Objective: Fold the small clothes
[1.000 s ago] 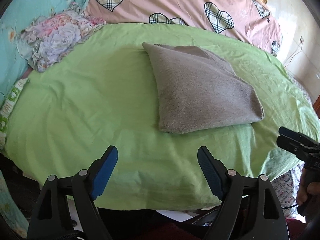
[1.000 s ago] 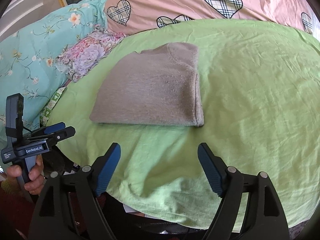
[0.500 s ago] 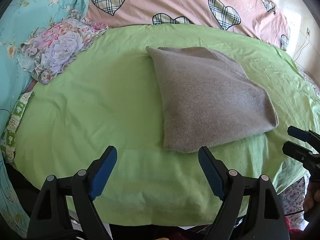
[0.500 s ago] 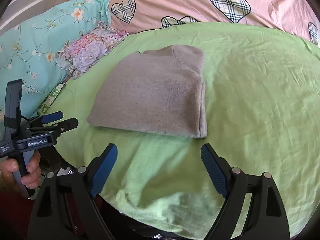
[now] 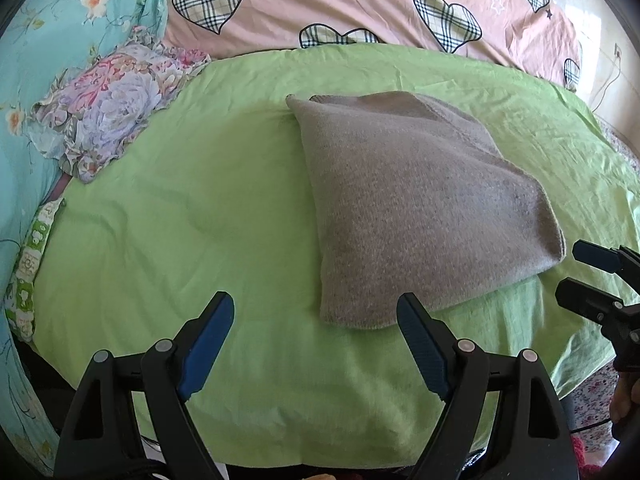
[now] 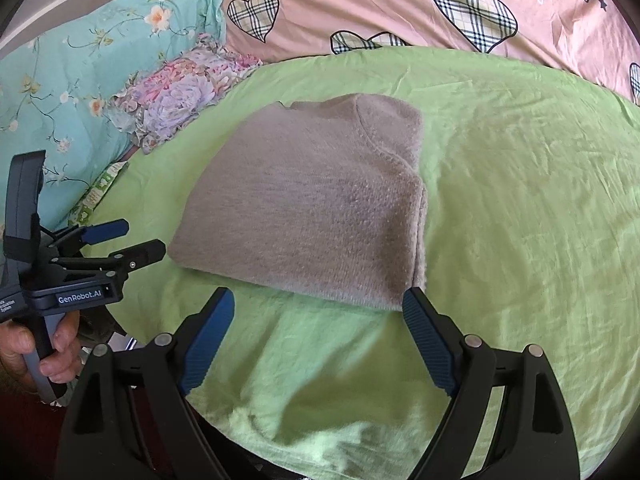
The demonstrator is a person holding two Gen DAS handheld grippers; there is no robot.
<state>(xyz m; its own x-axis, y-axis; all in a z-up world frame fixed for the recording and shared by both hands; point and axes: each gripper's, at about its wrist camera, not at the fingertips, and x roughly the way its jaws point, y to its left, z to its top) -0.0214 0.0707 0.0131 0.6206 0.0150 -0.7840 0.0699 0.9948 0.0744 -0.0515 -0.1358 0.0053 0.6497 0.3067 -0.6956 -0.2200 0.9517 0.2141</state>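
A folded grey-brown fuzzy knit garment [image 5: 420, 208] lies flat on the light green wrinkled sheet [image 5: 180, 220] that covers the bed, roughly in the middle of the sheet and a little toward the near edge; in the right wrist view the same garment [image 6: 312, 204] shows a ribbed seam curving along its right side and a thick folded edge facing the camera. The left tongs [image 5: 316, 344] hang above the green sheet near its front edge, spread wide with nothing between the blue-padded fingers [image 5: 208, 344]; the right-hand finger tip sits just beside the garment's near corner, and whether it touches the cloth cannot be told. The right tongs [image 6: 318, 344] are likewise spread wide and empty, with the garment's near edge lying just beyond the finger tips. From the right wrist view the left tongs [image 6: 132, 240] appear at the left, their black handle gripped by a bare hand [image 6: 44, 352]. Behind the green sheet lies a pink quilt with plaid hearts [image 5: 360, 4], and to the left a turquoise floral pillow [image 6: 80, 80] with a small purple-and-pink flowered ruffled cushion [image 5: 108, 108] resting against it at the sheet's edge.
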